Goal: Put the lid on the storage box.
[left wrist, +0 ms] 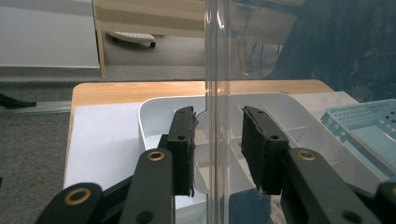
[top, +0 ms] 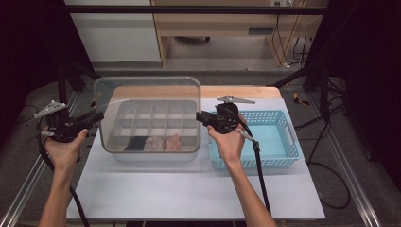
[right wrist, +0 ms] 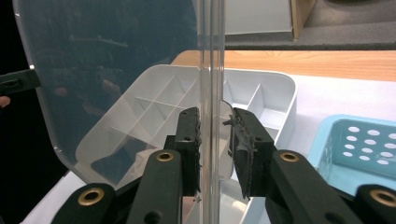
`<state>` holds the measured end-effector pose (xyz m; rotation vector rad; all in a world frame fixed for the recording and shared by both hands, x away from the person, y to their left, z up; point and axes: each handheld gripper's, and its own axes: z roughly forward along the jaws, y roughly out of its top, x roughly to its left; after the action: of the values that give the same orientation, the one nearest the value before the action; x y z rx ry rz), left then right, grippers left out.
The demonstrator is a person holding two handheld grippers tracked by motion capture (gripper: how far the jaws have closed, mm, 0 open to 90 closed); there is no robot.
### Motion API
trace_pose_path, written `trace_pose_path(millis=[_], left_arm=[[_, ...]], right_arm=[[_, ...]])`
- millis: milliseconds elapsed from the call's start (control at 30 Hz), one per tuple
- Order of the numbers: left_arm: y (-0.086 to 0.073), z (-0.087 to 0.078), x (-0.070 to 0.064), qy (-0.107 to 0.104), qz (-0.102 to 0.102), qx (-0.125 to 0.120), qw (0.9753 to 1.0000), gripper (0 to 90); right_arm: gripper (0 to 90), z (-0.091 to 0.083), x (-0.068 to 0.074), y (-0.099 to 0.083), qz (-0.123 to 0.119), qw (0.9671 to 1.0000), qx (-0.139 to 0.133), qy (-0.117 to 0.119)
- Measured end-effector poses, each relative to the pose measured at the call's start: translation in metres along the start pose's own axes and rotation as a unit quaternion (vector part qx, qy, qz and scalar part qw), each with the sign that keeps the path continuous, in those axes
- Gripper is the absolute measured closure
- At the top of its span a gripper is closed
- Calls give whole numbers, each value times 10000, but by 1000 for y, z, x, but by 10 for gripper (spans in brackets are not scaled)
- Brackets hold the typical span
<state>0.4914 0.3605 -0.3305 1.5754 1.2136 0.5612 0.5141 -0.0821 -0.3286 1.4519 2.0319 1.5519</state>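
A clear plastic lid (top: pixel 146 90) hangs tilted over a white compartment box (top: pixel 151 157). My left gripper (top: pixel 97 116) is at the lid's left edge. In the left gripper view that edge (left wrist: pixel 217 70) runs between the jaws of the left gripper (left wrist: pixel 218 144), with a thin gap on each side. My right gripper (top: pixel 198 116) is at the lid's right edge. In the right gripper view the right gripper (right wrist: pixel 215 144) has both pads pressed against the lid's rim (right wrist: pixel 210 70). The box's front row holds a dark piece (top: pixel 137 143) and two pinkish pieces (top: pixel 163 143).
A light blue perforated basket (top: pixel 255 163) stands just right of the box, under my right hand. Box and basket sit on a white mat (top: pixel 189 189) over a wooden tabletop. Dark frame posts and cables flank the table.
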Motion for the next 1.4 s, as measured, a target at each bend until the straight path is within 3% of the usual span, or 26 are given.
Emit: trace_pose_path(millis=[500,1400], left_arm=[[-3,12,6,69,-30,139,9999,640],[-10,36,22,100,-186,185,9996,609]], right_arm=[[718,16,-8,-3,64,9997,185,-126],[664,42,-13,-9,-36,9996,67,-289]])
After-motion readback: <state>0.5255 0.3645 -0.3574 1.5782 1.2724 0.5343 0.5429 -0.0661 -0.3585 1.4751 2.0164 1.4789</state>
